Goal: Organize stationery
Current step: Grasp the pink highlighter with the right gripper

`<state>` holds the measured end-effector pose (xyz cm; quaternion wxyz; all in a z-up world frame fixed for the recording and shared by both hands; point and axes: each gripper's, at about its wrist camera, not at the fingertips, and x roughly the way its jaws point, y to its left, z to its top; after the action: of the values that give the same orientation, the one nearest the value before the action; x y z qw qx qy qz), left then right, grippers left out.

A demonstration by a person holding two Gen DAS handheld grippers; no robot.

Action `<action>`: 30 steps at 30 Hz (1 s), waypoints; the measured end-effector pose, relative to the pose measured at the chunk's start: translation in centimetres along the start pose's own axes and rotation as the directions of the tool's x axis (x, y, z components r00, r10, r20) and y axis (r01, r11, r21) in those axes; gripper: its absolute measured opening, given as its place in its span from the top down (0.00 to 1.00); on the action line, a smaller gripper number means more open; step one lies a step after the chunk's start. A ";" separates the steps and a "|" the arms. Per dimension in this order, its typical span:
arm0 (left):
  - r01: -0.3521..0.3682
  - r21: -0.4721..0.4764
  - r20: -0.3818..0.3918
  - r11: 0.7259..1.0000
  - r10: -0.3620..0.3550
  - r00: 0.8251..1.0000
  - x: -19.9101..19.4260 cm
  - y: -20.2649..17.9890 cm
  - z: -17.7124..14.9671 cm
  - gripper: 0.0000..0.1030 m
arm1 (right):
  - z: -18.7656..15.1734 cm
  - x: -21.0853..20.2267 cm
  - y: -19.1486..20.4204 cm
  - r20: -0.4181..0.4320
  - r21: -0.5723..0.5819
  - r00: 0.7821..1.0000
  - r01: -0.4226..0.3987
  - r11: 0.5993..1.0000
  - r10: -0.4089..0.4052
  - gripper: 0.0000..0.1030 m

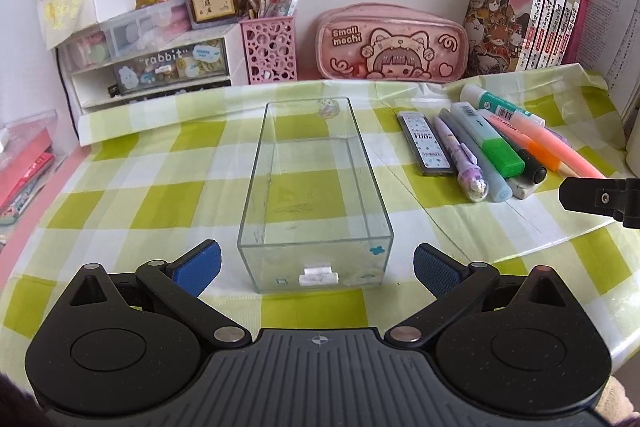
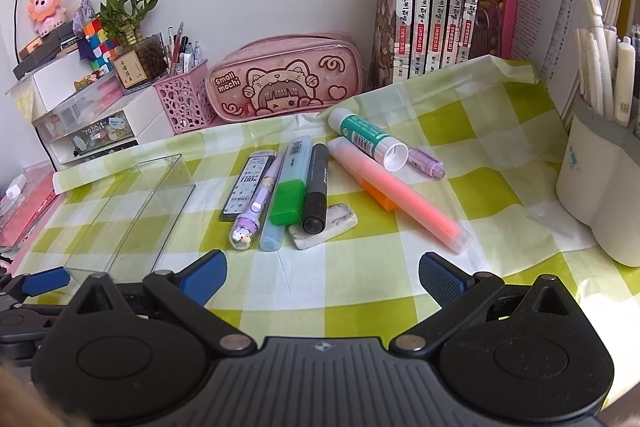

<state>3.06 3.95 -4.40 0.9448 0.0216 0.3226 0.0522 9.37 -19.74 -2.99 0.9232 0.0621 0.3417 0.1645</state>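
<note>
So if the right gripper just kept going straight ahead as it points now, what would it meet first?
Probably the eraser and the black marker lying on it; the right gripper is open and aimed at them, though depth is hard to judge.

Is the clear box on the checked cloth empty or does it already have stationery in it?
Empty. Through the clear box only the checked cloth shows; the pens lie outside beside it.

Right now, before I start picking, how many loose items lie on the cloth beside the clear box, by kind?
Highlighters: 3, green-capped, pink, orange
Pens: 2, purple character pen, small purple pen
Black marker: 1
Glue stick: 1
Eraser: 1
Lead refill case: 1
Total: 9
</note>
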 end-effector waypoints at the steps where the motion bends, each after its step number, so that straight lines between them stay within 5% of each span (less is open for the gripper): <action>1: -0.009 -0.002 0.034 1.000 0.009 0.999 0.2 0.0 -0.2 0.05 | 0.0 0.3 0.0 0.014 -0.013 1.000 -0.003 1.000 0.003 0.00; 5: -0.029 -0.026 0.113 0.999 0.032 0.993 1.0 0.4 -1.0 0.06 | 0.1 1.1 -1.0 0.046 -0.036 0.999 -0.002 0.999 0.004 0.00; 12: 0.100 -0.146 0.150 0.984 -0.078 0.986 1.1 2.5 -1.4 0.13 | 2.1 1.7 -3.4 0.109 0.011 0.994 -0.033 0.999 0.032 0.03; 16: 0.143 -0.157 0.143 0.977 -0.121 0.982 1.3 2.8 -1.5 0.24 | 2.6 2.9 -3.8 0.129 -0.053 0.992 -0.003 0.999 0.010 0.23; 21: 0.121 -0.119 0.131 0.986 -0.105 0.986 1.5 2.3 -1.6 0.26 | 2.2 4.3 -4.6 0.086 -0.088 0.996 0.009 0.996 -0.002 0.44; 30: 0.089 -0.054 0.132 0.995 -0.081 0.988 1.3 1.4 -2.0 0.29 | 2.0 4.7 -4.6 0.039 -0.118 0.999 0.036 0.992 -0.031 0.50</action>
<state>2.77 5.49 -6.65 0.9654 -0.0172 0.2593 0.0200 15.21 -22.47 -5.42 0.9341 0.0041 0.3152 0.1678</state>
